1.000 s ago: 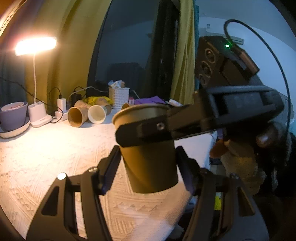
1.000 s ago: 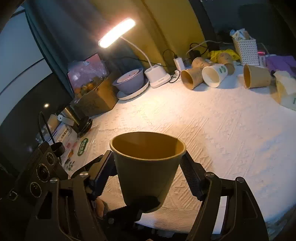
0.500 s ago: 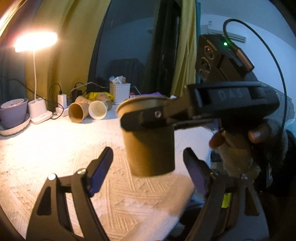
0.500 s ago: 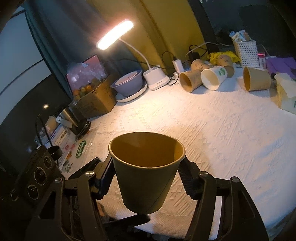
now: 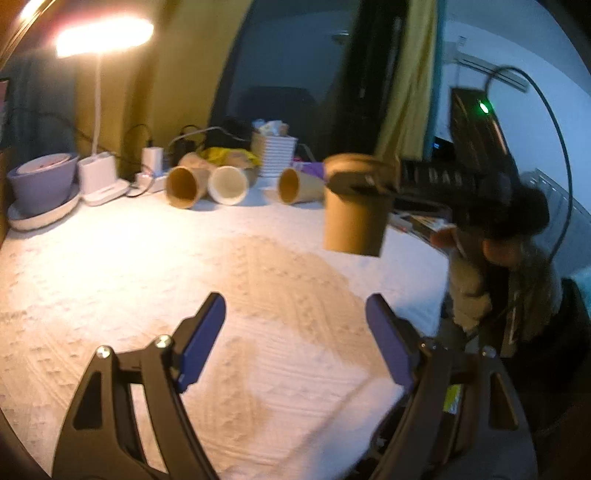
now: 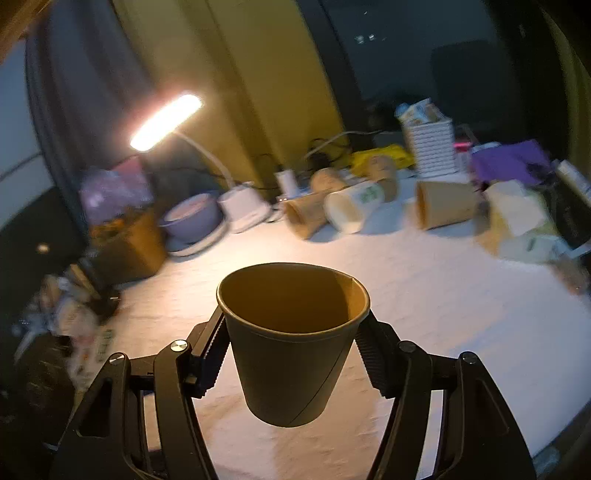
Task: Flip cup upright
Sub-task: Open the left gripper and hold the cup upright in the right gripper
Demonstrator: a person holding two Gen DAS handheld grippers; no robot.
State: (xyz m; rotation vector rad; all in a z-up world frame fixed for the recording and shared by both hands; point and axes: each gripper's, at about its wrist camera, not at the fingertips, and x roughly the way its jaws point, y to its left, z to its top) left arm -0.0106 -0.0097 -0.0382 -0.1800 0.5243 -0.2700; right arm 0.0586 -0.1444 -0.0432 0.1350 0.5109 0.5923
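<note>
A brown paper cup (image 6: 291, 343) is held upright, mouth up, in my right gripper (image 6: 291, 354), which is shut on its sides above the white table. In the left wrist view the same cup (image 5: 354, 218) hangs in the air at right, clamped near its rim by the right gripper's fingers (image 5: 364, 182). My left gripper (image 5: 295, 347) is open and empty, low over the tablecloth, well short of the cup.
Several paper cups lie on their sides at the back: a brown one (image 5: 183, 184), a white one (image 5: 229, 184), another brown one (image 5: 295, 184). A lit desk lamp (image 5: 103, 33), a purple bowl (image 5: 40, 181), a white basket (image 5: 277, 155) and chargers stand along the back edge.
My left gripper let go of the cup and drew back from it, jaws open. My right gripper kept hold and carried the cup up and away to the right.
</note>
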